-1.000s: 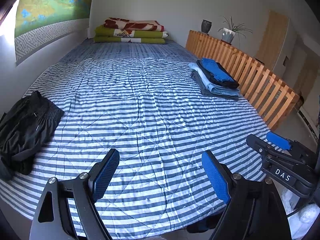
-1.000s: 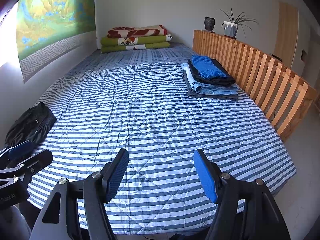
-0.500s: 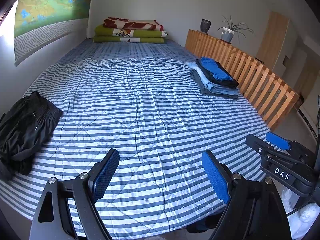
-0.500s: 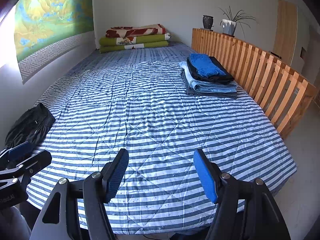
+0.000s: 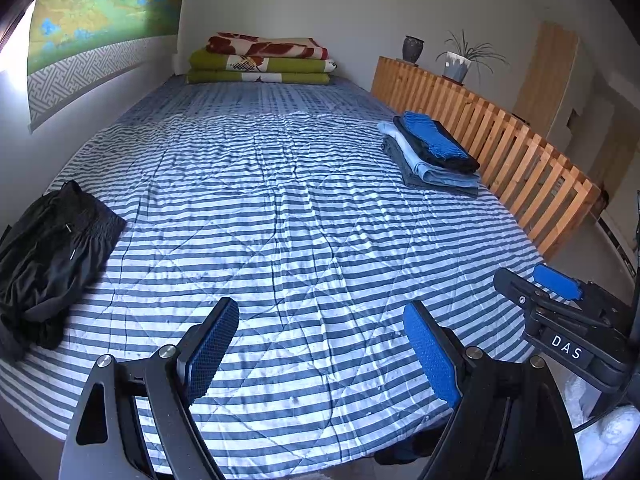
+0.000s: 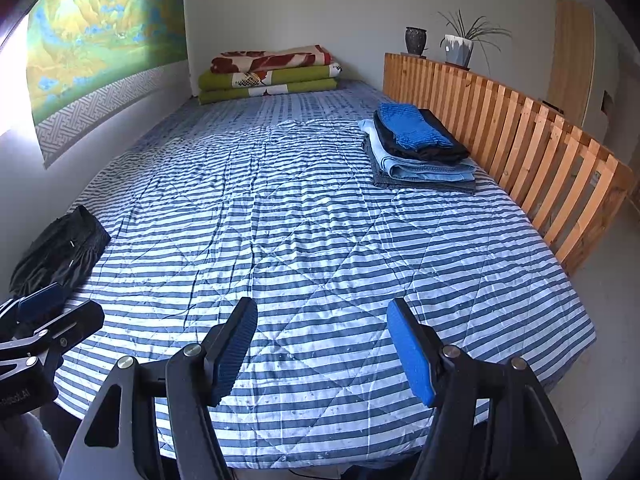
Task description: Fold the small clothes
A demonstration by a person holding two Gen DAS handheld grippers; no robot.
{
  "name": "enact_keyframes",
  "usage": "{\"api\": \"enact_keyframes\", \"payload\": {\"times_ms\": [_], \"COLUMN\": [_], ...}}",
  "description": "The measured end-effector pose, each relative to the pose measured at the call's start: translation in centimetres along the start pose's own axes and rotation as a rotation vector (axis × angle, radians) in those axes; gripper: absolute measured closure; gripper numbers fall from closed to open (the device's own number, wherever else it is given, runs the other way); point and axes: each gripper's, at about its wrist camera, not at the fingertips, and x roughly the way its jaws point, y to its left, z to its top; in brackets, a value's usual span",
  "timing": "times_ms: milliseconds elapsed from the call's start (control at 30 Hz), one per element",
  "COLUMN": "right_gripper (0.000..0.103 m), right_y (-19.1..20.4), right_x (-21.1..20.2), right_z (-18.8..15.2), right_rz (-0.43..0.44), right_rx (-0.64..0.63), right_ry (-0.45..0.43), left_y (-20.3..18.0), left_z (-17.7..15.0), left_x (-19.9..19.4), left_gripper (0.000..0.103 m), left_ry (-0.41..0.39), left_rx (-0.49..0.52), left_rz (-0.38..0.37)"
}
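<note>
A crumpled black garment (image 5: 52, 252) (image 6: 60, 252) lies unfolded at the bed's left edge. On the right side, by the wooden rail, sits a stack of folded clothes (image 5: 432, 152) (image 6: 420, 148) with a blue piece on top. My left gripper (image 5: 320, 344) hangs open above the near end of the striped quilt (image 5: 280, 220), holding nothing. The right gripper (image 6: 322, 340) is also open and empty over the quilt (image 6: 300, 232). Each gripper shows at the edge of the other's view: the right gripper (image 5: 560, 304), the left gripper (image 6: 44, 320).
A slatted wooden rail (image 5: 500, 148) (image 6: 520, 140) runs along the bed's right side, with a vase and a potted plant (image 6: 460, 44) on it. Folded blankets (image 5: 260, 60) (image 6: 268, 72) are piled at the far end. A wall hanging (image 5: 92, 20) covers the left wall.
Both grippers have drifted only slightly; the views shifted a little, and nothing on the bed has moved. Jaws stay open.
</note>
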Motion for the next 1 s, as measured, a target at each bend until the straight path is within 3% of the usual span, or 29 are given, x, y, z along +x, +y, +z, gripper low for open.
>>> {"api": "enact_keyframes", "payload": {"times_ms": [1000], "right_gripper": [0.039], "right_y": [0.27], "right_x": [0.15], "right_z": [-0.16], "right_rz": [0.007], "right_rx": [-0.004], "right_ry": [0.005], "left_y": [0.59], "left_z": [-0.17], "left_x": [0.42], "left_gripper": [0.016], "left_ry": [0.002], "left_rx": [-0.002], "left_rz": [0.023]}}
